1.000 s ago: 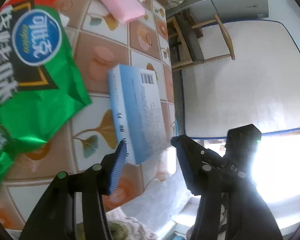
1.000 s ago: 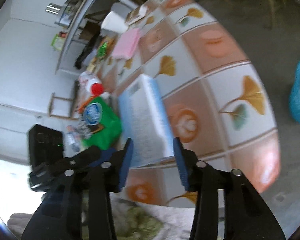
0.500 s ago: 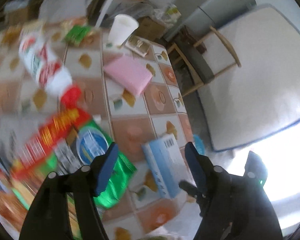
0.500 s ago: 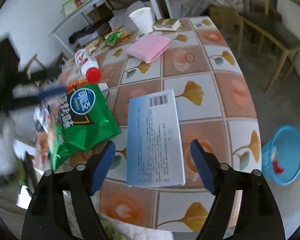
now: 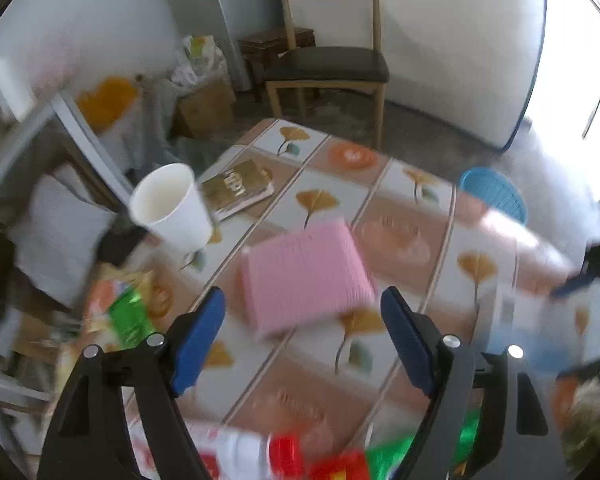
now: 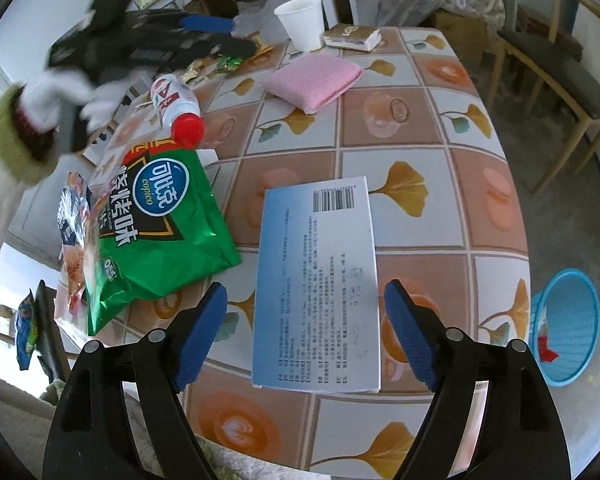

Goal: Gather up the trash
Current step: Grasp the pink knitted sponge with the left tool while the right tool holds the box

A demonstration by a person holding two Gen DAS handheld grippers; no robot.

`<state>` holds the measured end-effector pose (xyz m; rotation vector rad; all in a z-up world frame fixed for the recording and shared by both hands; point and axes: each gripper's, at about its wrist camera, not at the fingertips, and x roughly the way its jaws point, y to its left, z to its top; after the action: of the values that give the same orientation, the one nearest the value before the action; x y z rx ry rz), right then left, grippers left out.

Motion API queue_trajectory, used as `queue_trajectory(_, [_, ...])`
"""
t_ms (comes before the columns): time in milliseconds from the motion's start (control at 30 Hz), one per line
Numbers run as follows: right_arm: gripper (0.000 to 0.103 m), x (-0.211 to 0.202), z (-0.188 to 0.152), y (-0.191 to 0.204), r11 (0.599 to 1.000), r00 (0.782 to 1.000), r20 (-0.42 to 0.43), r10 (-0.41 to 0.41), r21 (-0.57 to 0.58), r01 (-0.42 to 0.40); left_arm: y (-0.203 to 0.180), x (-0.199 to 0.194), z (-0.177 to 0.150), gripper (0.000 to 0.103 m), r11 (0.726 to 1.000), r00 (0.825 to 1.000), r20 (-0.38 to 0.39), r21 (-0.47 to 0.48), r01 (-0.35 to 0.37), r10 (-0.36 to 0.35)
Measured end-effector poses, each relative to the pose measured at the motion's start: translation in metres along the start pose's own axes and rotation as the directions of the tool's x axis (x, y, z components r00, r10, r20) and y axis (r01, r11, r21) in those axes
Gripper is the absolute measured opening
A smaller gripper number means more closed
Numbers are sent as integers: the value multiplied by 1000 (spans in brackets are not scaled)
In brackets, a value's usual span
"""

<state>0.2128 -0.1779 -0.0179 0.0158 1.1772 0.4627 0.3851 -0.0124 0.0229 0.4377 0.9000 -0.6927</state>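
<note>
We look down on a round desk (image 6: 496, 216) under glossy oilcloth, a grid of salmon and white squares printed with ginkgo leaves.

Right tool (image 6: 302, 326): ribbed blue pads set wide, nothing between them. It hangs over the near rim, above a flat rectangular blue-and-white carton (image 6: 320, 276) lying barcode side up.

At 9 o'clock of the carton, touching nothing of it, lies a crinkled green foil snack bag (image 6: 156, 240). At 11 o'clock of the bag a white plastic bottle with a red cap (image 6: 176, 104) lies on its side.

Left tool (image 5: 302, 340): jaws opening, empty. Its view is smeared by motion. Ahead of it sits a folded pink waffle-weave cloth (image 5: 304, 272); at 10 o'clock of the cloth stands a white paper cup (image 5: 172, 208), and just beside the cup a flat gold-printed packet (image 5: 238, 190).

On the concrete floor, at 4 o'clock of the desk, stands a round blue plastic basket (image 6: 566, 324) holding a red scrap (image 6: 546, 350).

A white-gloved hand (image 6: 60, 88) holds the left tool at the far left.
</note>
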Motion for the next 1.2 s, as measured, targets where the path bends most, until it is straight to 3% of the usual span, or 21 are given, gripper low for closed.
queue_trajectory(67, [77,1,1,-2,1000,1000,-2,8,13,-8,15,12,14,78,996,998,3,-73,55,-55])
queue_trajectory(233, [77,3,3,-8,995,998,-1,63,75,-63,41,63,47,78,957,982,3,-224,187,-191])
queue_trajectory(400, [77,3,1,-12,990,996,0,84,111,-84,47,109,51,78,946,968,-94,-255,201,-231])
queue_trajectory(500, [77,2,-1,-14,988,996,2,93,125,-93,54,116,45,78,930,959,-119,-301,210,-255])
queue_trajectory(633, [77,0,-6,-18,984,994,8,108,144,-108,67,104,29,77,877,939,-105,-403,262,-329])
queue_trajectory(700, [77,-1,-8,-20,983,994,11,110,149,-111,67,93,19,77,864,930,-105,-418,280,-352])
queue_trajectory(800, [77,-2,-10,-22,981,993,14,117,155,-118,59,77,5,77,874,919,-131,-384,298,-371])
queue_trajectory(867, [77,-3,-10,-22,981,993,18,118,153,-119,48,65,0,78,897,921,-148,-327,298,-360])
queue_trajectory(967, [77,-3,-11,-22,981,993,21,115,153,-117,28,50,-2,78,936,937,-159,-222,272,-310])
queue_trajectory(1200, [77,0,-10,-20,985,997,15,81,149,-83,-5,49,-1,82,982,963,-194,-39,182,-187])
